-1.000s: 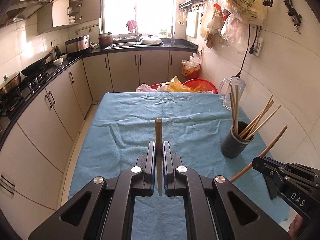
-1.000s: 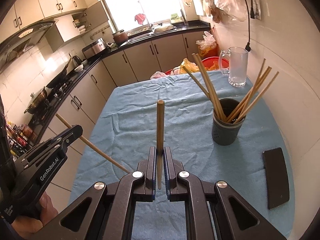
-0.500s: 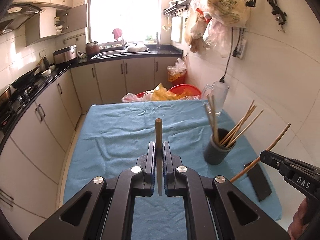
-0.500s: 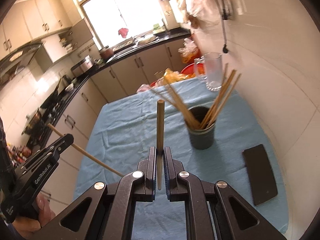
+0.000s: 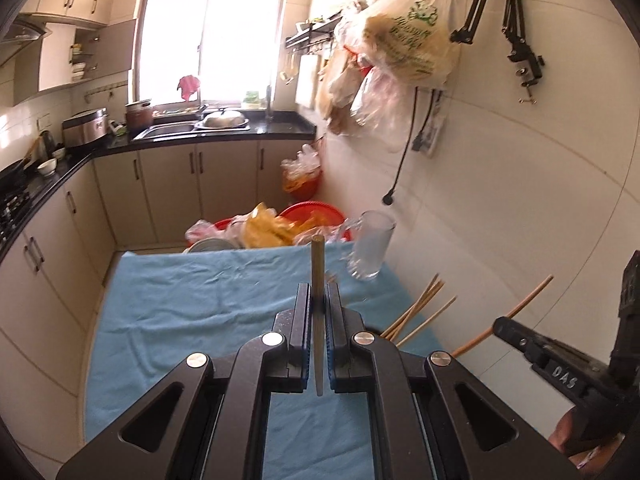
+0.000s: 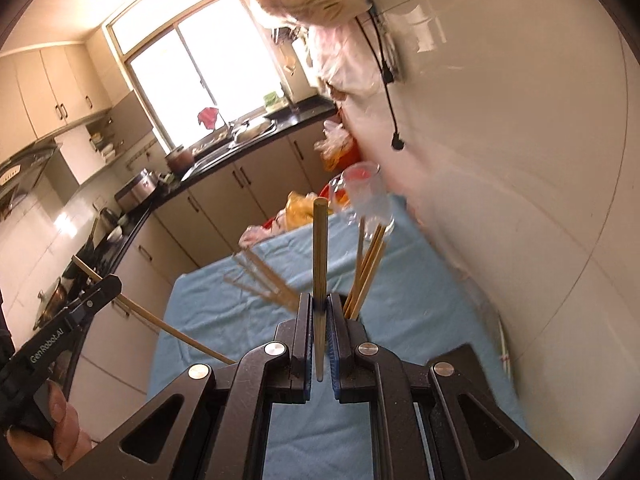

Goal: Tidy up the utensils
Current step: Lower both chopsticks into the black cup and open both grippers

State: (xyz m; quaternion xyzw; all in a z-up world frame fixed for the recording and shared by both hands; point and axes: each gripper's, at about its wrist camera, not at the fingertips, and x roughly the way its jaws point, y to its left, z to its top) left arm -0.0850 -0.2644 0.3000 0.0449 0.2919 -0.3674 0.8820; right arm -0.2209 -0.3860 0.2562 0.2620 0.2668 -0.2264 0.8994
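Two grippers each clenched one wooden chopstick: the left gripper [image 5: 318, 312] pinched the left chopstick [image 5: 318, 276], and the right gripper [image 6: 319, 320] pinched the right chopstick [image 6: 320, 256], both above the blue tablecloth [image 5: 192, 304]. One glass mug [image 5: 370, 246] stood at the cloth's far right corner. Only the right wrist view showed roughly seven more chopsticks [image 6: 366, 268] fanned just behind its fingers, their holder hidden; the left wrist view caught about three stick tips [image 5: 416, 306].
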